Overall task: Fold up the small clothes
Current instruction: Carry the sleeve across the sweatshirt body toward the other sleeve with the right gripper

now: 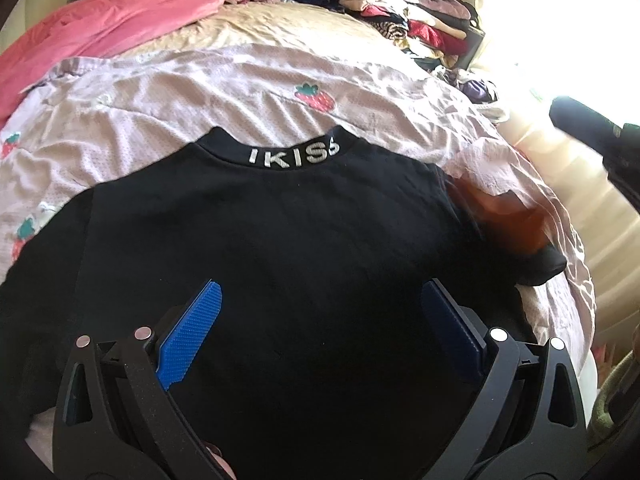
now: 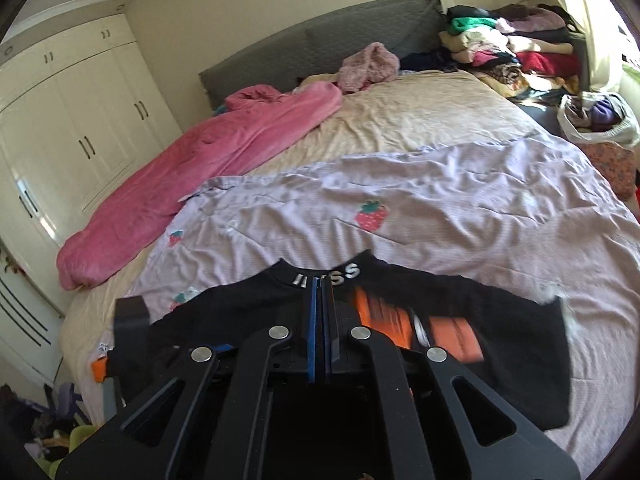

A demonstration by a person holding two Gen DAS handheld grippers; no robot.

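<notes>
one black shirt, two claws

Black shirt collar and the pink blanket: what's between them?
Only the lilac strawberry sheet separates the black shirt collar from the pink blanket; right wrist view.

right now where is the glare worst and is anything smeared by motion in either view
Left wrist view: the window side at upper right is blown out white, and an orange patch beside the black shirt is smeared. Right wrist view: glare is milder, at the top right edge; the shirt's orange print and right sleeve edge streak with blur, while the bed beyond stays fairly sharp.
</notes>
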